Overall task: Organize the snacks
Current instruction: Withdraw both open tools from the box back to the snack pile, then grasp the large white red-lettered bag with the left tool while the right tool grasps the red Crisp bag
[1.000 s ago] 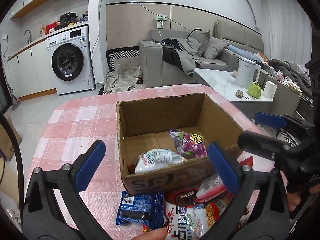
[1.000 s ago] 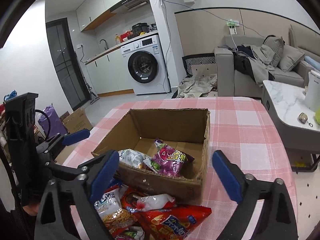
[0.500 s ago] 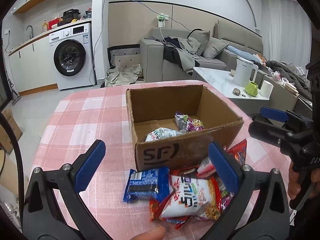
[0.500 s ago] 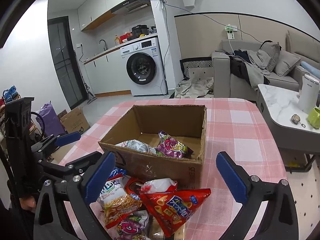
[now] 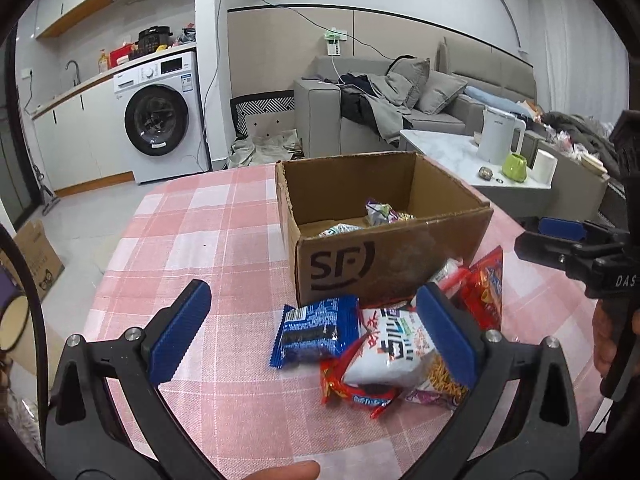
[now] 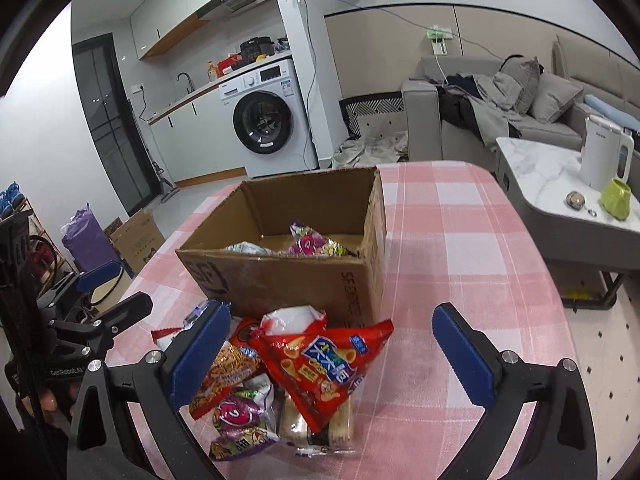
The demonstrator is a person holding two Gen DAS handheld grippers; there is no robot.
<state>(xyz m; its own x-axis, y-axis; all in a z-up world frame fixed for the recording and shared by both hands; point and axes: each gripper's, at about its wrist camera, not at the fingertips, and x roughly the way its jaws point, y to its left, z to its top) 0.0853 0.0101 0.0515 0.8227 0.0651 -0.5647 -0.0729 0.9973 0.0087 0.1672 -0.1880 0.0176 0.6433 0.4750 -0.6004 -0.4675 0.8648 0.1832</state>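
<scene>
A brown cardboard box [image 5: 394,258] [image 6: 296,276] stands on the pink checked tablecloth [image 5: 200,240], with a purple packet [image 6: 310,242] and a white packet [image 6: 248,248] inside. In front of it lies a heap of snacks: a blue packet [image 5: 314,330], a white noodle packet [image 5: 390,354] and a red triangular packet [image 6: 320,360]. My left gripper [image 5: 314,336] hovers open above the blue and white packets. My right gripper [image 6: 332,352] is open wide over the red packet. Neither holds anything. Each gripper shows at the side of the other's view.
A marble coffee table [image 5: 452,152] with a white kettle [image 5: 498,140] and a green cup [image 5: 516,166] stands right of the table. A grey sofa [image 5: 384,112] and a washing machine [image 5: 160,116] are behind. Cardboard boxes [image 6: 136,240] sit on the floor at left.
Both grippers have drawn back from the box toward the near table edge, so the snack heap now lies between their fingers. The right gripper's jaws spread slightly wider.
</scene>
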